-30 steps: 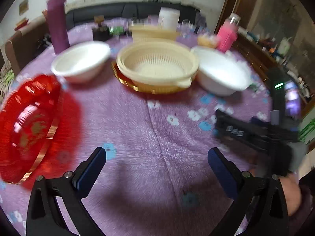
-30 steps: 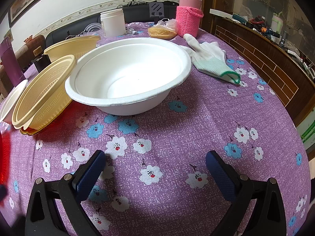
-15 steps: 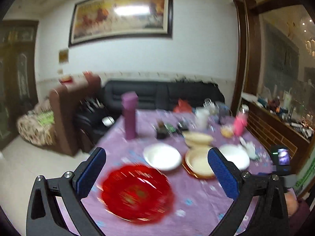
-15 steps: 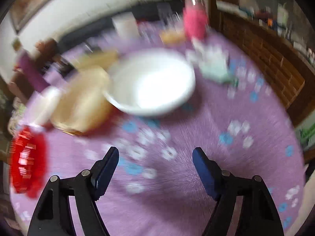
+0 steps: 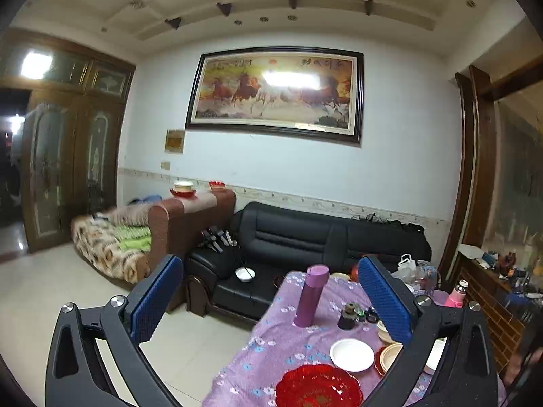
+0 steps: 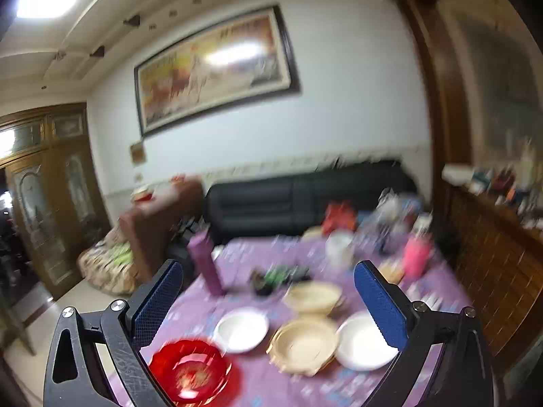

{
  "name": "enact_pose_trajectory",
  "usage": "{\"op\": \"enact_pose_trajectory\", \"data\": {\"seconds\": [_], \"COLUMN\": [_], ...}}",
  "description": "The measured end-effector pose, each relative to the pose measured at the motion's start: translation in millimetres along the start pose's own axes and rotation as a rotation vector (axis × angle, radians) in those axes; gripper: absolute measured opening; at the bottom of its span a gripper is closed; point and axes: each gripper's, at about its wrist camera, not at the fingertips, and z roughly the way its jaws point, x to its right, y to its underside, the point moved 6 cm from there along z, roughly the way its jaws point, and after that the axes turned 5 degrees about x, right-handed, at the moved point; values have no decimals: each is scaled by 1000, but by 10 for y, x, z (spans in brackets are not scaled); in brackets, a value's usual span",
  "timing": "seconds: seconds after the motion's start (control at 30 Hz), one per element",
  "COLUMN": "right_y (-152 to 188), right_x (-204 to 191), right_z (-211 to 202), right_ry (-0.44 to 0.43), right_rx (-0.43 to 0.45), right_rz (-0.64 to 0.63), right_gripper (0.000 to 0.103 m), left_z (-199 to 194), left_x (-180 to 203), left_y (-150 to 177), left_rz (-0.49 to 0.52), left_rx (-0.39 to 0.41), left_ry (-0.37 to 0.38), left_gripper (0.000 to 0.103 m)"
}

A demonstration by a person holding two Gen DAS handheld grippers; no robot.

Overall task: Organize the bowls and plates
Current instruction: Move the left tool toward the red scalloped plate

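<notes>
Both grippers hang high above the purple-clothed table (image 5: 278, 342), away from the dishes. My left gripper (image 5: 268, 266) is open and holds nothing; below it lie a red plate (image 5: 319, 390), a white bowl (image 5: 352, 354) and part of a cream basket (image 5: 390, 359). My right gripper (image 6: 268, 269) has its jaws opening, with nothing between them. Its blurred view shows the red plate (image 6: 190, 369), a white bowl (image 6: 241, 329), the cream basket (image 6: 303, 342) on a gold plate, a second white bowl (image 6: 359, 344) and a cream bowl (image 6: 314, 296) behind.
A purple bottle (image 5: 310, 295), a pink bottle (image 6: 415, 254), a white jar (image 6: 339, 249) and small clutter stand at the table's far side. A black sofa (image 5: 305, 237) lies beyond, a wooden cabinet (image 6: 492, 271) to the right, tiled floor (image 5: 51, 288) to the left.
Both grippers have risen from just above the tablecloth and tilted up, so the wall and the whole table show. The right jaws narrowed, then spread wide again. The dishes have not moved.
</notes>
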Motion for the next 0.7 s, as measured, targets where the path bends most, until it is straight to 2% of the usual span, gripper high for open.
{"op": "enact_pose_trajectory", "data": {"seconds": [0.13,0.23,0.37,0.47,0.57,0.63,0.7], "right_y": [800,1204,1593,1818,2022,2147,2300], "right_x": [-21,76,77,12,-86,-142,-228], "right_z": [510,789,966,1091,1242,1356,1451], "right_ry": [-19,-16,-20,-56,-89,-120,-147], "right_rx": [-215,-308,-377,-409,-446,-489,-533], "right_rz": [31,74,74,63,81,102,103], "right_gripper": [101,99,99,99,97,90,88], "left_z": [332,468,652,807,1104,1267,1407], "left_x": [-66,-28,-23,-33,-122,-181,-258], "left_y": [540,887,1246,1556,1929,2135,2334], "left_rz": [14,53,67,16,-80,-102,-118], "left_rx": [-203,-247,-304,-377,-479,-547,-601], "left_ry": [66,82,107,148,122,100,76], "left_gripper": [103,103,103,103,103,103,103]}}
